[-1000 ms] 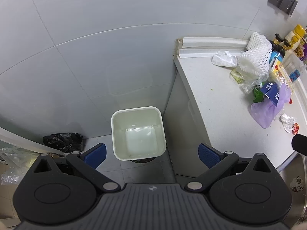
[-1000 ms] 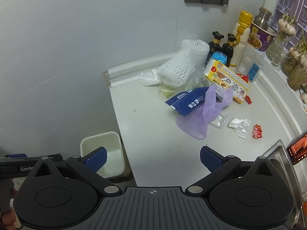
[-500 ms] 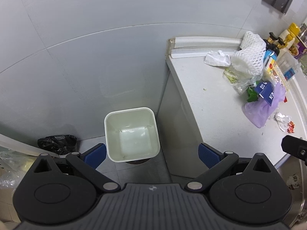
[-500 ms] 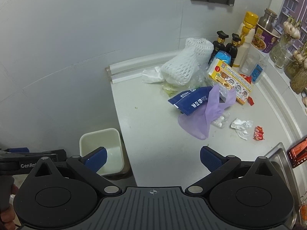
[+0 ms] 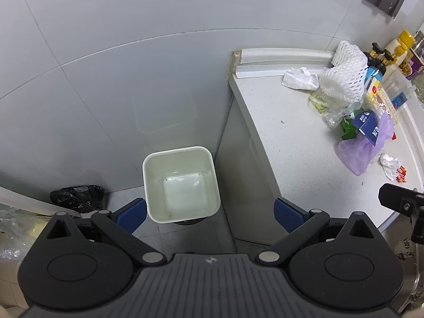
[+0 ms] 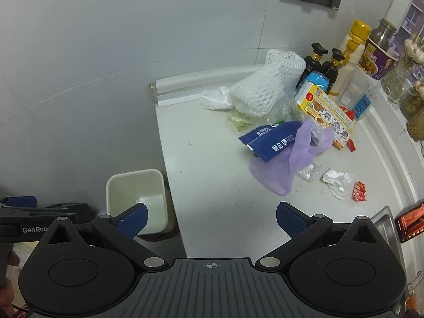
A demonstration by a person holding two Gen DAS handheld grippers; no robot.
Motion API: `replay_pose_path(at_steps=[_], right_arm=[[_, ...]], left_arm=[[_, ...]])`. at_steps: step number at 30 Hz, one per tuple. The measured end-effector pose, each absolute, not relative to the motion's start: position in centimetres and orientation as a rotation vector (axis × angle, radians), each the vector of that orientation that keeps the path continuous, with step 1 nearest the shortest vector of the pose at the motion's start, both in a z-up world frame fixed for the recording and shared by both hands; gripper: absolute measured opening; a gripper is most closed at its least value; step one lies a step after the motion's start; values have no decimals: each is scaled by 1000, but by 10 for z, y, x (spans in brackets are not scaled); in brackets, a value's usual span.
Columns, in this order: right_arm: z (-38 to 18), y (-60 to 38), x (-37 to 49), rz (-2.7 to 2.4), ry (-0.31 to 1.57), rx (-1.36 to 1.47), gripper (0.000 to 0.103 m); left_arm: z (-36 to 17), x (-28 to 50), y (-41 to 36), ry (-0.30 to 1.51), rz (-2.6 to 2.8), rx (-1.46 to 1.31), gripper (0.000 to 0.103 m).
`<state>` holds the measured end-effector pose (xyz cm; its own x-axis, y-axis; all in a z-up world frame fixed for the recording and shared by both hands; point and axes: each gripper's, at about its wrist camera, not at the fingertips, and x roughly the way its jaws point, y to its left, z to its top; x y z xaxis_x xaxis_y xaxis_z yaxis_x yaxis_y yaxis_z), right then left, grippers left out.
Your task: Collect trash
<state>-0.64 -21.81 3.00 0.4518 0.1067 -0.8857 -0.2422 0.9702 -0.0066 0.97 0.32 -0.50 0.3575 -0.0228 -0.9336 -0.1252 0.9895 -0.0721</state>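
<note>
A cream waste bin stands on the floor left of the white counter, with nothing in it; the right wrist view shows this bin too. Trash lies on the counter: a purple plastic bag, a blue wrapper, white foam netting, a crumpled tissue, a crumpled white wrapper and a small red packet. My left gripper hangs open above the bin. My right gripper is open over the counter's near edge, holding nothing.
Bottles, a yellow box, an instant noodle cup and jars crowd the counter's back right. A sink edge and a phone sit at the right. A black bag lies on the floor left of the bin.
Both cameras have drifted a little: the bin and counter slide left and down in the left wrist view. The trash sits nearer in the right wrist view. Both grippers stay open.
</note>
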Motion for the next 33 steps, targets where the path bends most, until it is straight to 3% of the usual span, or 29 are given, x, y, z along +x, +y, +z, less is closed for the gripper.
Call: replay_pose_path(at_steps=[33], right_arm=[[25, -193, 11, 292, 1066, -241, 103]], left_arm=[[-9, 12, 2, 1224, 85, -140, 102]])
